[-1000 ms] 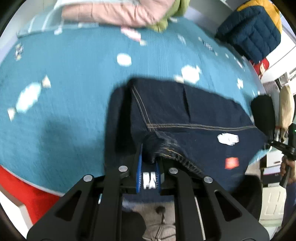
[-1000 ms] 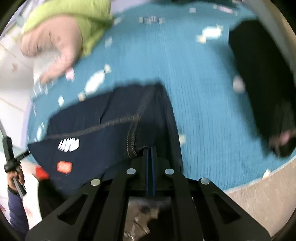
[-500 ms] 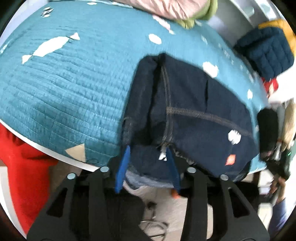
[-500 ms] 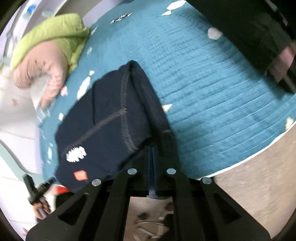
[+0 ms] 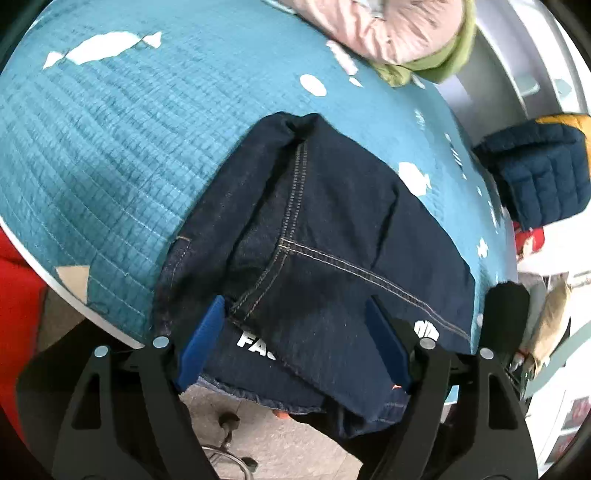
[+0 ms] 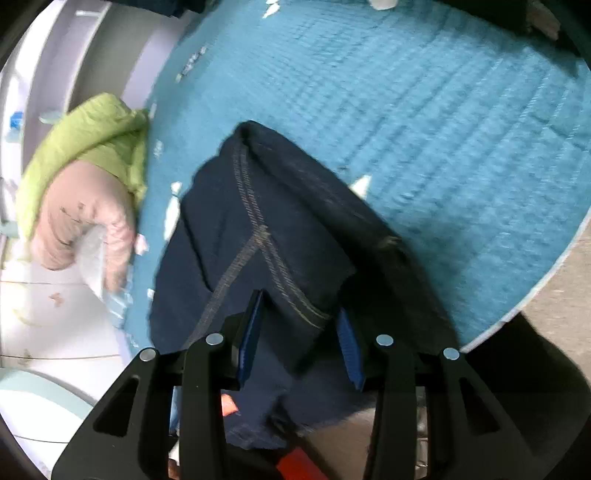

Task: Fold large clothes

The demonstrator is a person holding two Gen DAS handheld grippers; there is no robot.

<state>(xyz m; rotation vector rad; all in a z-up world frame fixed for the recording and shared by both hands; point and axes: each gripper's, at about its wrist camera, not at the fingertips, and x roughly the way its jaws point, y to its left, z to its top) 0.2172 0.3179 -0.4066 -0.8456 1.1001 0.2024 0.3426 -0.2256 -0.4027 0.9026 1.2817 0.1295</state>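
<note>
Folded dark navy jeans with tan stitching lie on the teal quilted bed cover, their near part hanging over the bed's edge. My left gripper is open, its blue pads standing apart on either side of the jeans' near edge. In the right wrist view the same jeans lie on the cover. My right gripper is open too, its pads astride a fold of denim without pinching it.
A pink and green padded jacket lies at the bed's far side, also in the right wrist view. A navy and yellow quilted jacket sits to the right. The floor shows beyond the bed edge. Red fabric is at left.
Both grippers have opened and let go of the jeans. The jeans now rest on the bed. Both grippers have drawn back toward the bed's near edge.
</note>
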